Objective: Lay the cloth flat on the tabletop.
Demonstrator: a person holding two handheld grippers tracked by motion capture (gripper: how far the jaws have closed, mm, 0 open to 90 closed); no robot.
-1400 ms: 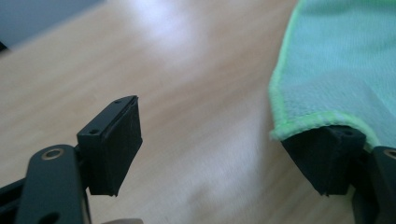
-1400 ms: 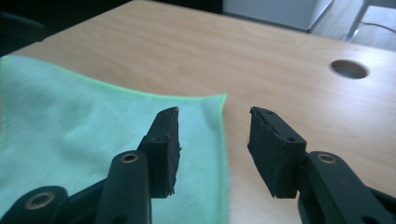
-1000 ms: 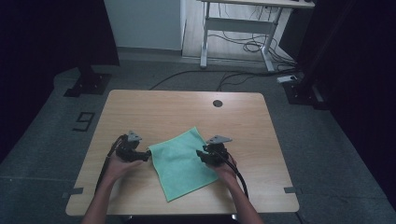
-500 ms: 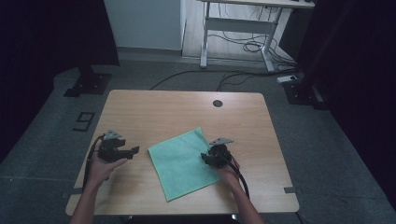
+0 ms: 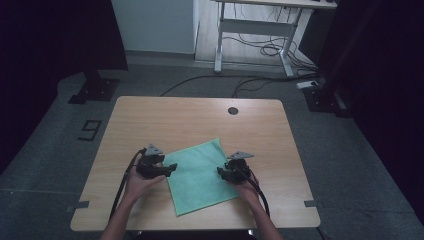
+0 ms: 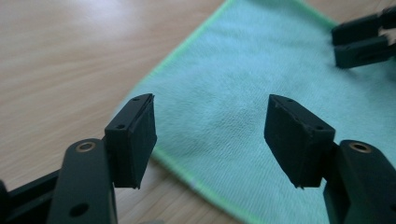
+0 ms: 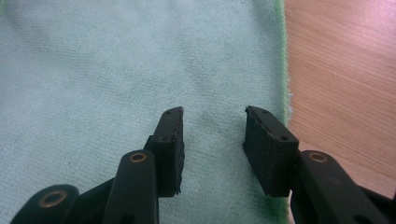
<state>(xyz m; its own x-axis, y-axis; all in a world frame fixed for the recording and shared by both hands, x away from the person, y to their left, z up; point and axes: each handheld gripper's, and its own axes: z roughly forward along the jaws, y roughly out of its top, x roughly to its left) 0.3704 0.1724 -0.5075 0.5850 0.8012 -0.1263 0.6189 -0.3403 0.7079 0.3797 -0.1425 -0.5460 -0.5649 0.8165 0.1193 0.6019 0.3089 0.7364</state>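
High view: square green cloth (image 5: 200, 175) flat on wooden table (image 5: 200, 117), left gripper (image 5: 167, 170) at its left edge, right gripper (image 5: 222, 172) at its right edge.

Left gripper view: jaws wide, just been closing, nothing gripped; cloth's stitched edge runs between them.

Right gripper view: jaws part-open over terry weave, empty.

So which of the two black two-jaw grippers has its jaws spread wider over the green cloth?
The left gripper, at the flat green microfibre cloth's left edge: a wide gap, jaws just closing, nothing pinched. The right gripper shows a narrower gap.
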